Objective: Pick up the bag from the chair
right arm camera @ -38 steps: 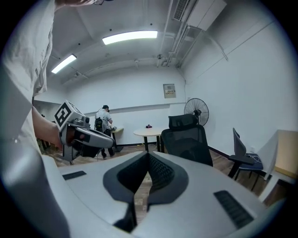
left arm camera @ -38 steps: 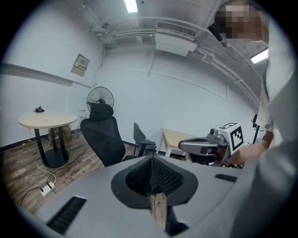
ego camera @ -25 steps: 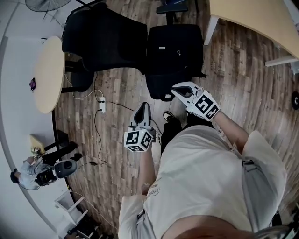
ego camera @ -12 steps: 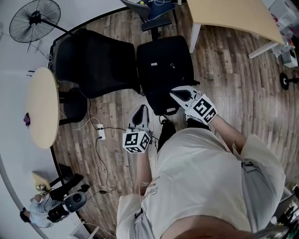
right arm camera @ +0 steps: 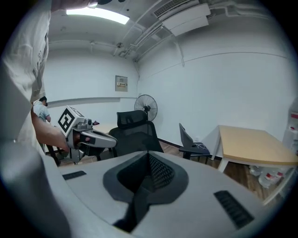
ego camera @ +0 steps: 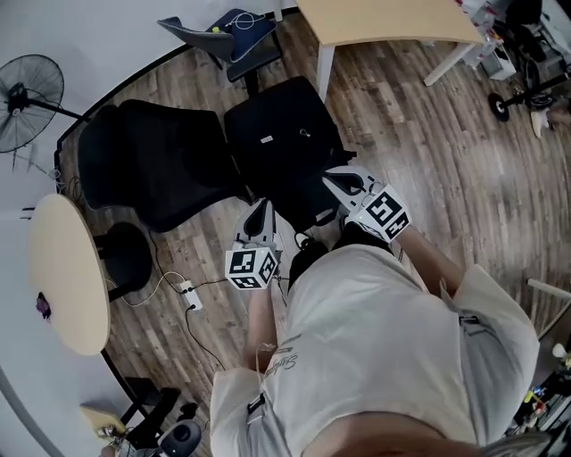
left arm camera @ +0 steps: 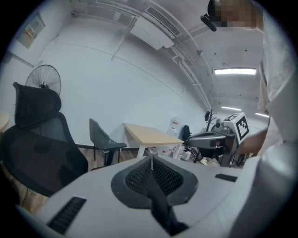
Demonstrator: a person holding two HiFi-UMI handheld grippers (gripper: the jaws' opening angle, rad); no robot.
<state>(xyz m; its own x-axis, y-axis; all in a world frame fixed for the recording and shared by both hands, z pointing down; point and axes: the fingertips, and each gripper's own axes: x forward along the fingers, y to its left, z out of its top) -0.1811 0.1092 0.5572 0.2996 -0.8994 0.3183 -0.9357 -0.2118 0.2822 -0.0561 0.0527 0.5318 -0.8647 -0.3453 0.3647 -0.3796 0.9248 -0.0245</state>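
A black bag (ego camera: 281,147) lies on a chair seat just ahead of me in the head view. My right gripper (ego camera: 333,177) is shut, with its tips over the bag's near right edge. My left gripper (ego camera: 260,208) is also shut and sits beside the bag's near left corner. Whether either one touches the bag I cannot tell. In the left gripper view the shut jaws (left arm camera: 151,158) point level into the room, and the right gripper (left arm camera: 219,139) shows at the right. In the right gripper view the jaws (right arm camera: 148,155) are shut and empty. The bag is in neither gripper view.
A black office chair (ego camera: 152,170) with a headrest stands left of the bag. Behind them are a grey chair (ego camera: 227,36) and a wooden table (ego camera: 393,18). A round table (ego camera: 58,272), a fan (ego camera: 27,89) and floor cables (ego camera: 183,290) lie to the left.
The head view has swung, so the bag and chairs sit lower and further left in it. Both grippers have closed in on the bag's near edge and turned. Their jaws stayed shut.
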